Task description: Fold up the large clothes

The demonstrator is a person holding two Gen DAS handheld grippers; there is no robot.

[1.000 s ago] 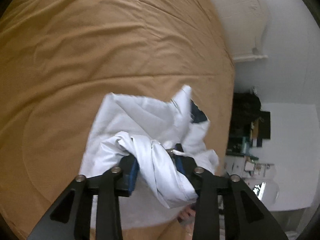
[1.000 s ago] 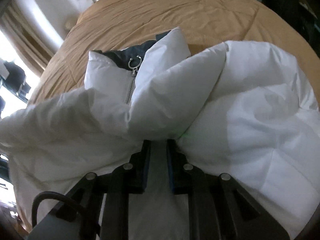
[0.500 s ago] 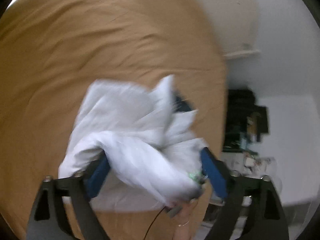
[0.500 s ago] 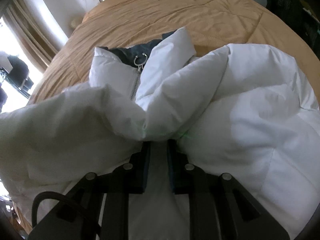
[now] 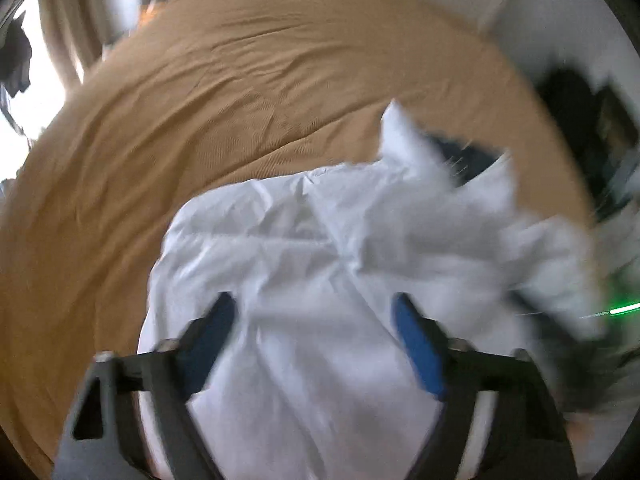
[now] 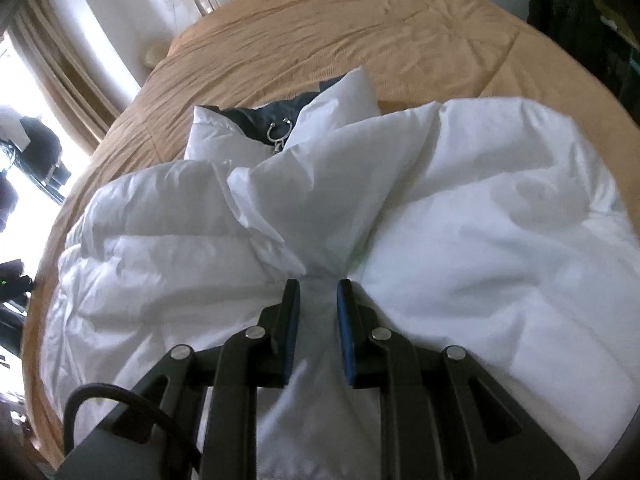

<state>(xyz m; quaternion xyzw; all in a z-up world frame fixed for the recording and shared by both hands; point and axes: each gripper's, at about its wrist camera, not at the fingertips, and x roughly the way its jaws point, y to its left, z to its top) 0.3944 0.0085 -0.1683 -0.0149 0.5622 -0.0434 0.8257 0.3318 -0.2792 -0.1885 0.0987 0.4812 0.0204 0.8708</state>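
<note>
**Jacket bunched on the bed**

Jacket (image 6: 460,208), white and puffy with a dark collar lining, lies crumpled on your tan bedspread (image 6: 360,40). Your left gripper (image 5: 312,308) stands wide apart above it, holding nothing; your right gripper (image 6: 318,292) pinches a gathered fold.

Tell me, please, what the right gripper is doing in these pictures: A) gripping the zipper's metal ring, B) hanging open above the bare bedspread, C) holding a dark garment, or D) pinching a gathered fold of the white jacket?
D: in the right wrist view the right gripper has its blue pads closed on a bunched fold of the white jacket, while the zipper ring lies farther off, untouched.
</note>
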